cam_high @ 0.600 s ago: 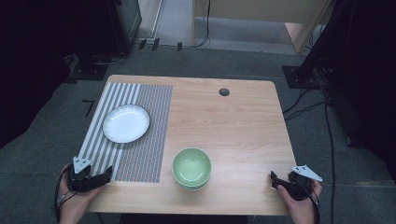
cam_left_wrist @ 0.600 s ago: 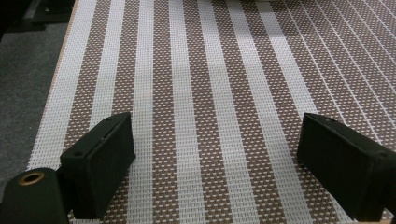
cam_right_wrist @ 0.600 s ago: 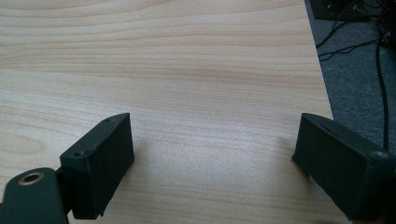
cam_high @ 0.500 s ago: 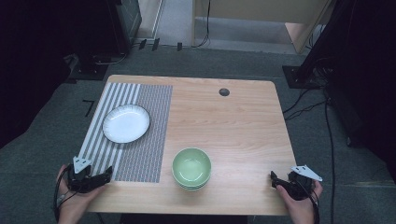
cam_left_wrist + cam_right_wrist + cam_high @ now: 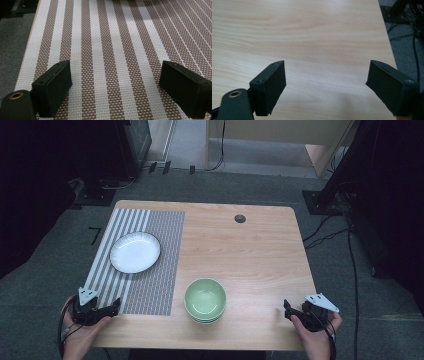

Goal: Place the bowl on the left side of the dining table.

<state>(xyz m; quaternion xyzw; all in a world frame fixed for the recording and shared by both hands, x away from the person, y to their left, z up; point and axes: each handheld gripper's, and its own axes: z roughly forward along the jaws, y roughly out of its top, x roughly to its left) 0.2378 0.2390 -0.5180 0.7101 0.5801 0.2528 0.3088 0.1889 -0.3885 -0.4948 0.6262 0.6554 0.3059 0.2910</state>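
Nothing moved since the earlier frames. Left gripper (image 5: 95,309) at the table's near-left corner, over the striped mat (image 5: 165,265), jaws wide apart and empty. Plate (image 5: 135,252) on the mat, ahead of those jaws toward the far edge. Green bowls (image 5: 205,300) stacked near the near edge, about midway between both grippers. Right gripper (image 5: 300,312) at the near-right corner, spread wide, holding nothing.

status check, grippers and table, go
Left gripper open over striped mat. Right gripper open over bare table. Green bowls, white plate untouched.
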